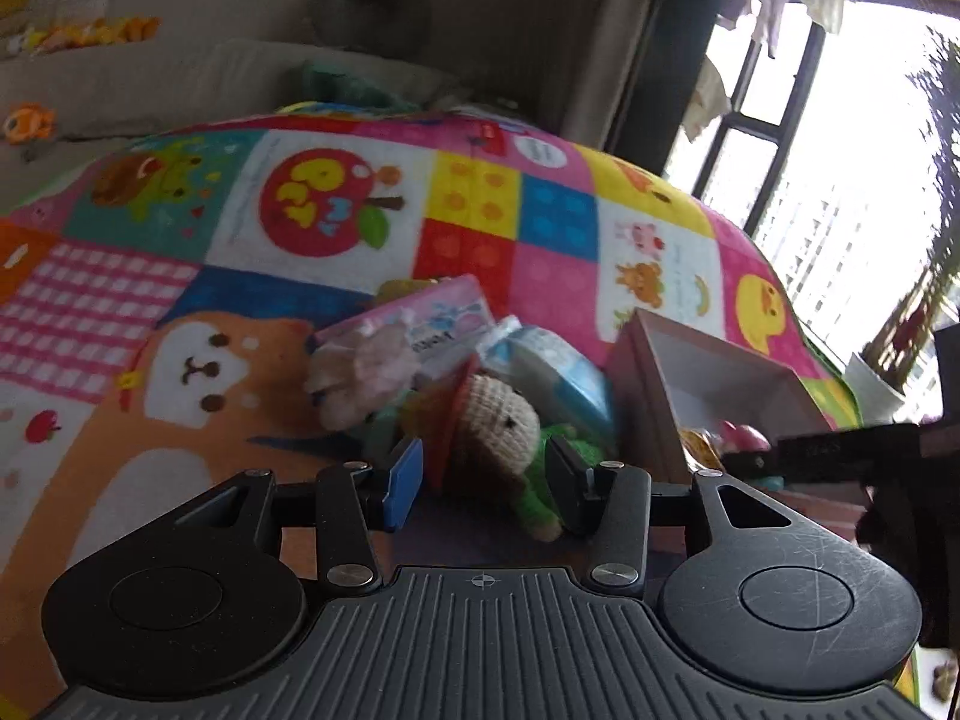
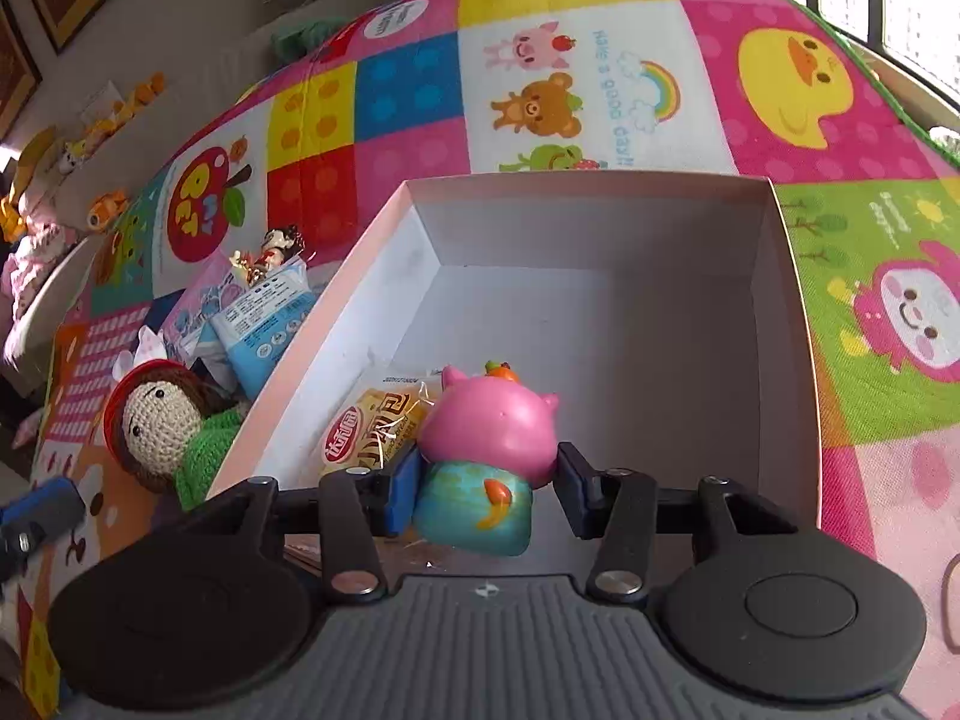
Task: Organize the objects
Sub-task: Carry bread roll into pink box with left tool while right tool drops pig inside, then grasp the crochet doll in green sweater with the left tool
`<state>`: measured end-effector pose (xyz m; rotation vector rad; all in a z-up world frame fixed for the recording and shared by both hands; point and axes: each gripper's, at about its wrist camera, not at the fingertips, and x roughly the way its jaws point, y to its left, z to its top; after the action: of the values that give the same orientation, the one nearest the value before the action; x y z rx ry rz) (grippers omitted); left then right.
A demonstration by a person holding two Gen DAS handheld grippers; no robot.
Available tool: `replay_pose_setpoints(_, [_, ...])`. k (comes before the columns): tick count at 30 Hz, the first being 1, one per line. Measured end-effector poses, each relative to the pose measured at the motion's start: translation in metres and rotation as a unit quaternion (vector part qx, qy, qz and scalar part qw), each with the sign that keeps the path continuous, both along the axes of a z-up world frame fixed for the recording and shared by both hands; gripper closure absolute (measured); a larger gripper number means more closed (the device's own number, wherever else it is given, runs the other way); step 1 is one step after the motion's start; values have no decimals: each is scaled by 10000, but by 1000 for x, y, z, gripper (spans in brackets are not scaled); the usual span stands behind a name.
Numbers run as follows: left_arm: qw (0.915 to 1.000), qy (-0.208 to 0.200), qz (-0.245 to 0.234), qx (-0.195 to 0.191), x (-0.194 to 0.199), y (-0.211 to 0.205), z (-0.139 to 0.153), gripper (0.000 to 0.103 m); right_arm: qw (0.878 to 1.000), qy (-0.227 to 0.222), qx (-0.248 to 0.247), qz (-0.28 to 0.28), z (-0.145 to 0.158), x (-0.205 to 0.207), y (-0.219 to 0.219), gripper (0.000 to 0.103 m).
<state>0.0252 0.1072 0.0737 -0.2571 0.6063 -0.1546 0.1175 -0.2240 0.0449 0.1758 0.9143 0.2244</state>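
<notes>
Left wrist: left gripper [image 1: 483,477] straddles the crochet doll [image 1: 501,420] on the play mat [image 1: 120,300], beside the box [image 1: 648,372]; jaws easing inward, pads not visibly pressing (a grab seems intended).

Right wrist: right gripper [image 2: 486,489] over the box [image 2: 792,312]; the pink pig toy [image 2: 489,444] sits between the jaws, gap on one side, so unclamped. Only this view shows the snack packet [image 2: 375,426] inside.

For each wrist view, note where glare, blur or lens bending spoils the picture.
Left wrist: the window is blown out white, and the doll and packets are smeared by blur. Right wrist: sharper, the pig toy crisp; the mat bulges with fisheye bending.
</notes>
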Motion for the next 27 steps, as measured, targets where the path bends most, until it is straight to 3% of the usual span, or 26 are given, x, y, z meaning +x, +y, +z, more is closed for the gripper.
replay_pose_setpoints(2, [9993,62,228,-289,15,22,2,53,10000,13,-45,-8,4,-4,0,52])
replay_pose_setpoints(4, [9992,-30,245,-304,32,35,7,53,9997,-123,-202,-5,12,-11,0,48])
replay_pose_setpoints(8, [9992,205,-320,-86,69,34,17,54,9975,-550,-440,95,37,-28,-2,43])
replay_pose_setpoints(12, [9966,64,-783,-257,57,10,29,54,9905,-1037,-814,391,60,-38,9,32])
replay_pose_setpoints(15, [9928,323,-1007,-562,44,-16,27,54,9860,-1284,-950,477,67,-40,18,30])
replay_pose_setpoints(17, [9928,440,-822,-746,33,-26,21,54,9868,-1299,-836,481,66,-42,22,29])
replay_pose_setpoints(22, [9920,590,271,-1079,7,-36,-11,54,9874,-1422,-537,444,55,-65,18,29])
replay_pose_setpoints(27, [9856,932,876,-1107,36,-46,-33,54,9872,-1541,-351,201,43,-86,2,25])
